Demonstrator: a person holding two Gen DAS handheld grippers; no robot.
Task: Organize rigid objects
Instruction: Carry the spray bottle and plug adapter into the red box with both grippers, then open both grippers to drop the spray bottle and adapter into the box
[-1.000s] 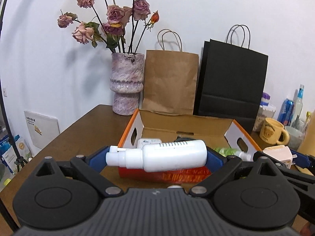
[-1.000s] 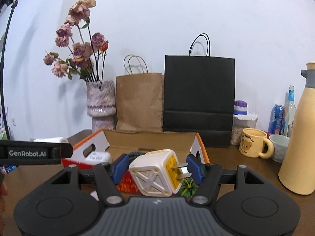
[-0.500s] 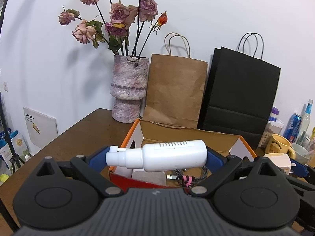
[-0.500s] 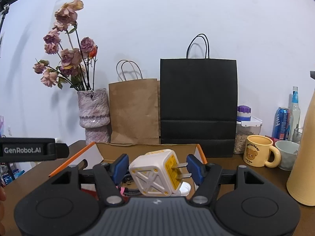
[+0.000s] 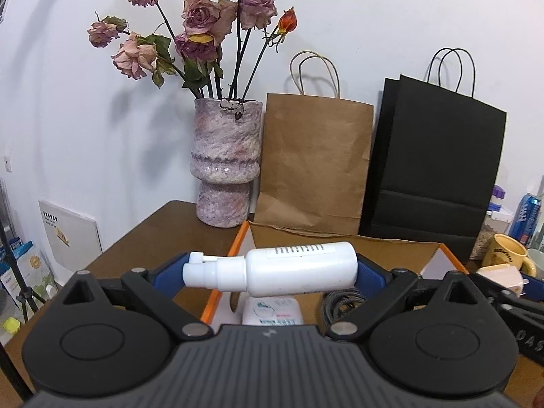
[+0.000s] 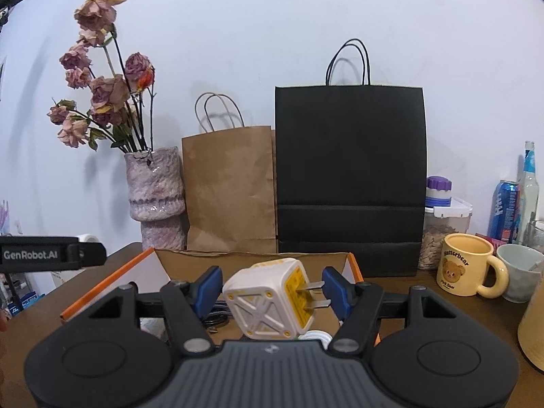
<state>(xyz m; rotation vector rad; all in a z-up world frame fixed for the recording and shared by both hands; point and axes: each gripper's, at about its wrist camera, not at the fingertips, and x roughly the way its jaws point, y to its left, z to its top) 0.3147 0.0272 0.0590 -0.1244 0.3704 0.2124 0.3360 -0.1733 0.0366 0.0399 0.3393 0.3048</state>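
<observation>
My left gripper [image 5: 268,273] is shut on a white spray bottle [image 5: 272,269], held sideways above the open orange cardboard box [image 5: 238,244]. My right gripper [image 6: 272,289] is shut on a white and yellow plug adapter [image 6: 268,297], its prongs pointing right, above the same box [image 6: 353,265]. Inside the box lie a white packet [image 5: 272,311] and a dark coiled cable [image 5: 343,301]. The right gripper with the adapter [image 5: 499,278] shows at the right edge of the left wrist view. The left gripper's body [image 6: 51,255] shows at the left of the right wrist view.
Behind the box stand a pink vase of dried roses [image 5: 226,163], a brown paper bag [image 5: 312,166] and a black paper bag [image 6: 350,176]. At right are a yellow bear mug [image 6: 467,268], a grey cup [image 6: 520,272], a jar [image 6: 445,227], a can [image 6: 506,210] and a tan flask [image 6: 533,326].
Both grippers have moved forward over the box while keeping hold of their objects. The box interior now lies right beneath the fingers.
</observation>
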